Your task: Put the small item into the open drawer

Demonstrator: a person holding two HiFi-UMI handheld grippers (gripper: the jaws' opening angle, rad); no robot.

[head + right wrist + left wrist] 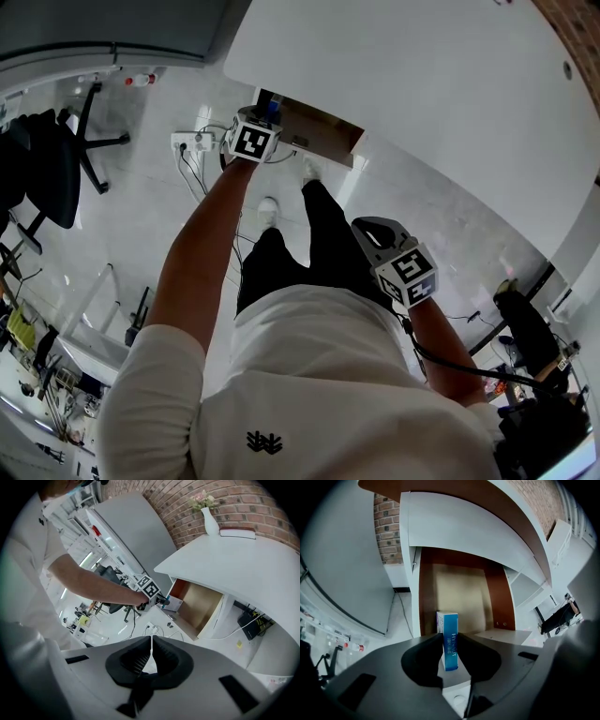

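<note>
The small item is a blue and white box. It stands upright between the jaws of my left gripper, whose pads lie against both its sides. Behind it is the open drawer with its brown wooden inside. In the head view my left gripper is stretched out to the drawer under the white desk. The right gripper view shows the box at the drawer's mouth. My right gripper hangs back by my hip, shut and empty.
A power strip with cables lies on the floor left of the drawer. A black office chair stands further left. On the desk top are a white vase with flowers and a book.
</note>
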